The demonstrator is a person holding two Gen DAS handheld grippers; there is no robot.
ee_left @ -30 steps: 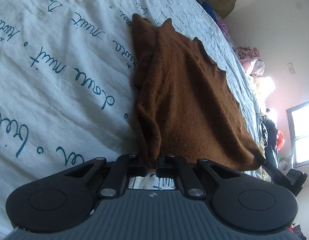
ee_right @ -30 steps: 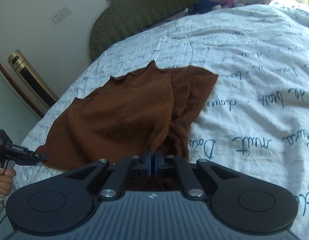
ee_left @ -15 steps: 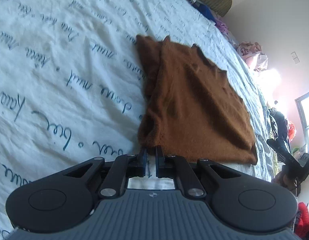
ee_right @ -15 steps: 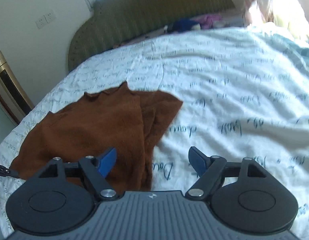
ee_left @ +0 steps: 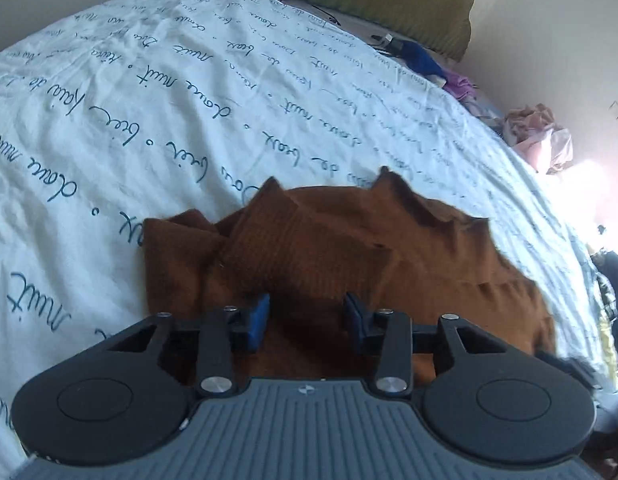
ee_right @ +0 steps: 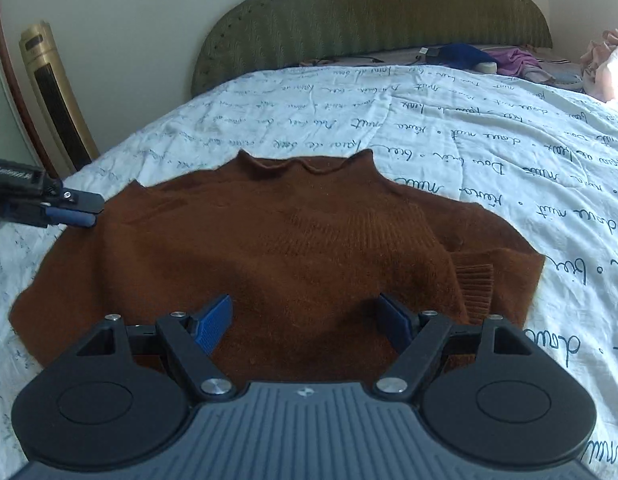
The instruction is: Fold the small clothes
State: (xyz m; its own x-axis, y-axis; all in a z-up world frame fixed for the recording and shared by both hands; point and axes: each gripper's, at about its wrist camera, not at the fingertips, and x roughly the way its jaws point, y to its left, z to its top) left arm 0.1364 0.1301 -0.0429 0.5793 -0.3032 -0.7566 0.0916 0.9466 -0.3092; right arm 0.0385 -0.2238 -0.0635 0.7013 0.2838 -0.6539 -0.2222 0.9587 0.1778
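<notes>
A small brown knit sweater lies on the bed, neck toward the headboard, with its right sleeve folded in across the body, ribbed cuff showing. My right gripper is open and empty just above the sweater's near hem. My left gripper is open and empty over the sweater, above a folded ribbed sleeve. The left gripper also shows in the right wrist view, at the sweater's left edge.
The bed has a white cover with blue script and a green headboard. Loose clothes lie near the headboard, pink laundry at the bed's side. A gold tower fan stands by the wall.
Both grippers have let go of the sweater and opened. The sweater now lies flat with a sleeve folded over it. Both grippers have swung to face the headboard.
</notes>
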